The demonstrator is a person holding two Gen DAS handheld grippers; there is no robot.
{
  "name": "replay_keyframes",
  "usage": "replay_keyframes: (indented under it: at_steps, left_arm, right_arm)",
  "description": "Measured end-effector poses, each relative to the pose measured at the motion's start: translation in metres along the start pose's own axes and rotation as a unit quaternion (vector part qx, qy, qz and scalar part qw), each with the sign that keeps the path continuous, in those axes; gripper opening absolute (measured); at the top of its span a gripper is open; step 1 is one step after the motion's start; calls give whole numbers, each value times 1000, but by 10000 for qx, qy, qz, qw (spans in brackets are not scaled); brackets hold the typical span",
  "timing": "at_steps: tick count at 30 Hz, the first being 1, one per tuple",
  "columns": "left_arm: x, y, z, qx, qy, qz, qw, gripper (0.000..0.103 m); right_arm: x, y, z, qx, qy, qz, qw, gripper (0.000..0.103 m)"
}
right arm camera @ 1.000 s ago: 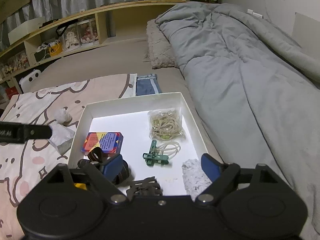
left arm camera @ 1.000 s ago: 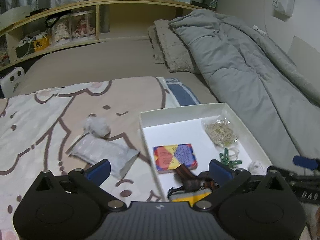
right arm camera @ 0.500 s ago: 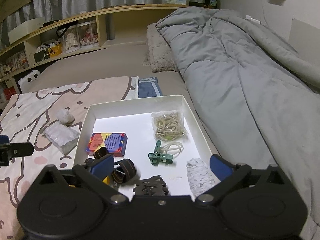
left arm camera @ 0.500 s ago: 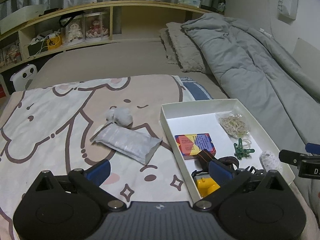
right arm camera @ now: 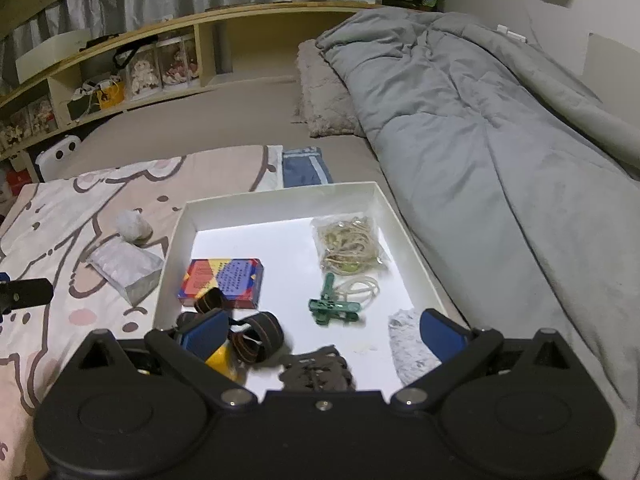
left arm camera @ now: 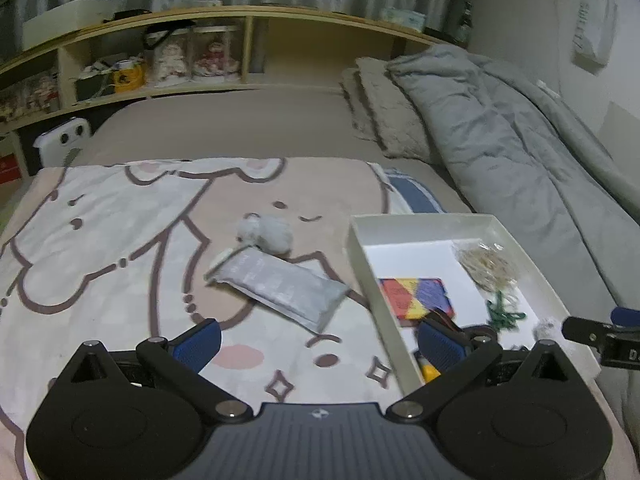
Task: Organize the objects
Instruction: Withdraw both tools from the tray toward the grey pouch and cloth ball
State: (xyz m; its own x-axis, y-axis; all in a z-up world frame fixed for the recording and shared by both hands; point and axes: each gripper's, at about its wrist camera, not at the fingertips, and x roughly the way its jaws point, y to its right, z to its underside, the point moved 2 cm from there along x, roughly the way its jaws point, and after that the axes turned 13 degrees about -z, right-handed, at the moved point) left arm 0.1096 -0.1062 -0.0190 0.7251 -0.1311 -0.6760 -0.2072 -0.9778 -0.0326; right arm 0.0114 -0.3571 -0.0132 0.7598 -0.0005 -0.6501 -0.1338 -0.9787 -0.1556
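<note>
White tray [right arm camera: 416,256], near edge hidden behind open right claw [right arm camera: 322,334]

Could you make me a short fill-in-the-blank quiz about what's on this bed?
1. The multicoloured card box lies inside the white ____.
2. The silver foil pouch lies on the cartoon blanket, ____ the tray.
3. The green plastic clip sits beside a bag of rubber ____.
4. Both hand-held grippers' jaws are ____.

Answers: tray; outside; bands; open
</note>
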Motion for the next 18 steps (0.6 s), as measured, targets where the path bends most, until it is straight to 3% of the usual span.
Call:
replay_keyframes:
  at_steps: [5, 12, 18]
  left_arm:
    - [11, -22, 0, -214, 18, -383, 9990, 103]
    - [27, -52, -1, -494, -51, -585, 9971, 103]
    - [44, -65, 0, -549, -136, -800, 9952, 103]
  right_arm:
    - [11, -12, 1, -19, 149, -226, 9996, 103]
    - [30, -40, 0, -189, 309, -502, 9981, 103]
    - [49, -68, 1, -546, 555, -447, 9960, 103]
